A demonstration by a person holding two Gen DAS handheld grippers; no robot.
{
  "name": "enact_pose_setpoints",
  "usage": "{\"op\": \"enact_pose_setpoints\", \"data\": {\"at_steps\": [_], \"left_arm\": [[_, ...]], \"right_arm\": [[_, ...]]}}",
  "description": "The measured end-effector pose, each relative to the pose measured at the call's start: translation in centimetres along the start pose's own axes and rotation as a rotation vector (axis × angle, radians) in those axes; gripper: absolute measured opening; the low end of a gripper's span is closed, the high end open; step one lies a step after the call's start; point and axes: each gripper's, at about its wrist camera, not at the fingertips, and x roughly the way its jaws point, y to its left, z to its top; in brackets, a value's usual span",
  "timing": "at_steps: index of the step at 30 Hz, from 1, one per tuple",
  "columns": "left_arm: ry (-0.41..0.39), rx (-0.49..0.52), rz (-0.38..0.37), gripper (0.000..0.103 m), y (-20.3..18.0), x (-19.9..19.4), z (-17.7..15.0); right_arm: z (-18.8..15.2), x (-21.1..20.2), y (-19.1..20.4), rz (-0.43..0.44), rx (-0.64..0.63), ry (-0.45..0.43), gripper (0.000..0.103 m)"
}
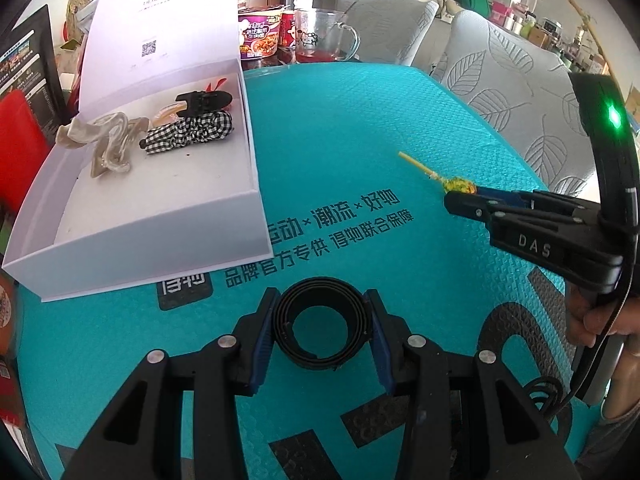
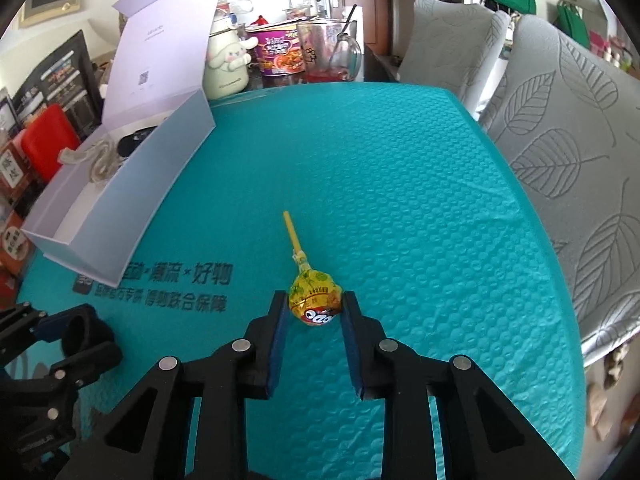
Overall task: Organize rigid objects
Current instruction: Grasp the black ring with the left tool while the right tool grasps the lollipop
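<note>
- Right up close, the left gripper (image 1: 323, 330) has its two blue-padded fingers pressed against a coiled black band (image 1: 318, 322), a flat strip wound into a ring, pinched from both sides just above the mat.
- One big teal mat (image 2: 400, 200) covers the table, bubble-textured, with dark printed characters.
- One white rigid box (image 1: 160, 216) sits at the mat's left edge, lid standing open behind it.
- Inside the box, four pieces that I can count: a pale twisted clip (image 1: 108, 144), a checked fabric scrunchie (image 1: 192, 134), a black claw clip (image 1: 206, 100) and something orange half hidden beneath it.
- The right gripper (image 2: 316, 308) clamps one lollipop (image 2: 316, 298) by its round yellow-wrapped head, the yellow stick pointing away from the fingers.
- Both held items are to the right of the box, clear of it.
</note>
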Motion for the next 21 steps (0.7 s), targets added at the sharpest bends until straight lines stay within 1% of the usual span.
{"op": "enact_pose_setpoints", "data": {"at_steps": [8, 16, 21], "left_arm": [[-0.008, 0.001, 0.012, 0.042, -0.1, -0.9, -0.8], [-0.015, -0.002, 0.008, 0.042, 0.2, -2.2, -2.3], [-0.027, -0.007, 0.004, 0.042, 1.0, -3.3, -3.5]], "right_arm": [[-1.9, -1.7, 0.7, -0.001, -0.005, -0.004, 0.026], [-4.5, -4.0, 1.2, -0.012, 0.013, -0.003, 0.026], [-6.2, -5.3, 2.3, -0.013, 0.021, -0.006, 0.026]]}}
